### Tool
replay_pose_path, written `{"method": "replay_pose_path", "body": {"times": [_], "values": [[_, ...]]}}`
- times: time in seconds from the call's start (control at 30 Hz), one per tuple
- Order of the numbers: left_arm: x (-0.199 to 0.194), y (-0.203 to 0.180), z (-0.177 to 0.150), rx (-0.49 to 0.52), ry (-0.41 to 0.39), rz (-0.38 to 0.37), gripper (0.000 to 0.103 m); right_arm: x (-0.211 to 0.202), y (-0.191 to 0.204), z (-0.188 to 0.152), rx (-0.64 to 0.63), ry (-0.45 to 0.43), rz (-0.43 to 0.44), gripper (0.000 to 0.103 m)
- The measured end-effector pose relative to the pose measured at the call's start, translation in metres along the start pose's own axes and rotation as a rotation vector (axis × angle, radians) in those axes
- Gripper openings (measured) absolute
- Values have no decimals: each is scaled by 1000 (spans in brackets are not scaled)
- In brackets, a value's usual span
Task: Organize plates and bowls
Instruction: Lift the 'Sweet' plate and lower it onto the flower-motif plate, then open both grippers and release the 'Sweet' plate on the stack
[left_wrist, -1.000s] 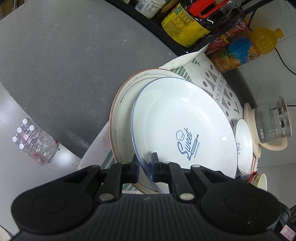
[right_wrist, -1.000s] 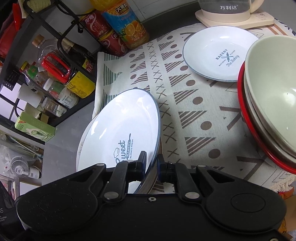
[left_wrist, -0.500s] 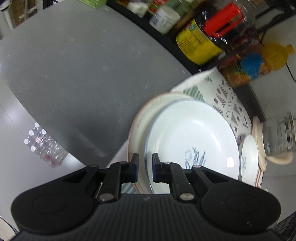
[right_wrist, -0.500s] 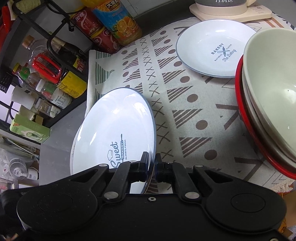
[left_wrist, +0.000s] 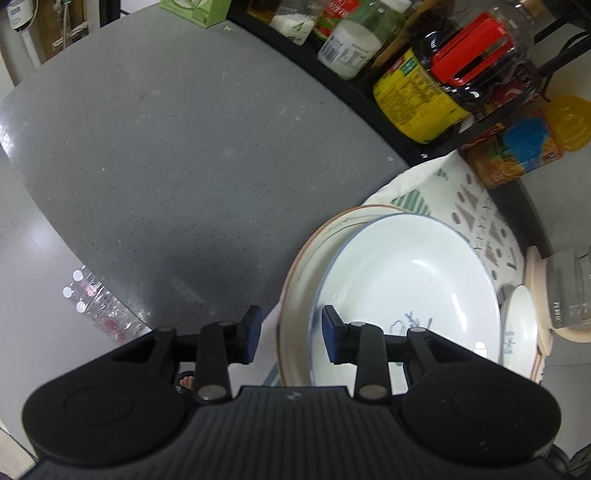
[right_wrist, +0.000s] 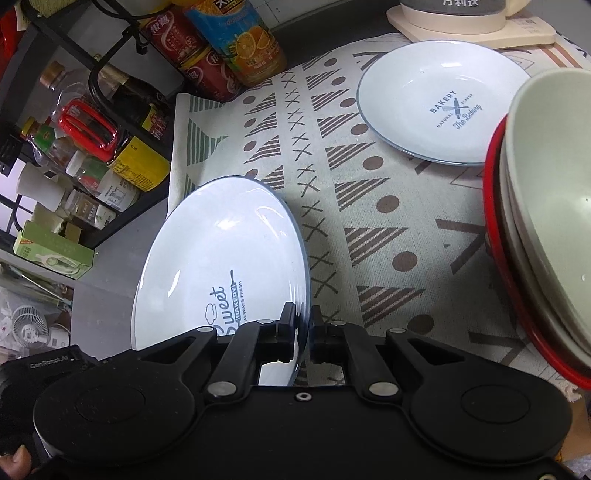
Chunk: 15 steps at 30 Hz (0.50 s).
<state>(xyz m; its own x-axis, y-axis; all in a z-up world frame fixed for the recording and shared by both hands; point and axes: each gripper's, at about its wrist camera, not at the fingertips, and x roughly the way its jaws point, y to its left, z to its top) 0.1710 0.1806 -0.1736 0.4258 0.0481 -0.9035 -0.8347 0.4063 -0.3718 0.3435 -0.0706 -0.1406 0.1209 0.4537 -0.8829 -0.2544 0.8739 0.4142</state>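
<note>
A white "Sweet" plate with a blue rim (right_wrist: 221, 258) is tilted above a larger brown-rimmed plate (left_wrist: 303, 258); it also shows in the left wrist view (left_wrist: 406, 280). My right gripper (right_wrist: 304, 332) is shut on the "Sweet" plate's near rim. My left gripper (left_wrist: 291, 332) is open and empty, drawn back from the two plates' left rims. A smaller "Bakery" plate (right_wrist: 436, 99) lies flat on the patterned cloth (right_wrist: 351, 206). A stack of bowls (right_wrist: 546, 221), pale ones in a red-rimmed one, stands at the right.
A black rack (right_wrist: 92, 122) with bottles, jars and a red clip stands along the left. Juice bottle and cans (right_wrist: 236, 48) stand at the back. A kettle on a cream base (right_wrist: 472, 26) is behind the "Bakery" plate. Grey tabletop (left_wrist: 184, 147) lies left of the cloth.
My left gripper let go of the "Sweet" plate's rim, opened and pulled back. My right gripper keeps its hold and the plate sits lower over the big plate.
</note>
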Motion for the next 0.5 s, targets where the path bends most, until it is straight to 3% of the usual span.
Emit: {"method": "replay_pose_path", "body": {"times": [0.23, 0.5], "values": [[6, 6, 1, -16, 10, -18, 33, 6, 1, 0, -23, 17, 2, 8], [1, 8, 0, -16, -22, -44, 14, 11, 3, 0, -35, 27, -3, 9]]}}
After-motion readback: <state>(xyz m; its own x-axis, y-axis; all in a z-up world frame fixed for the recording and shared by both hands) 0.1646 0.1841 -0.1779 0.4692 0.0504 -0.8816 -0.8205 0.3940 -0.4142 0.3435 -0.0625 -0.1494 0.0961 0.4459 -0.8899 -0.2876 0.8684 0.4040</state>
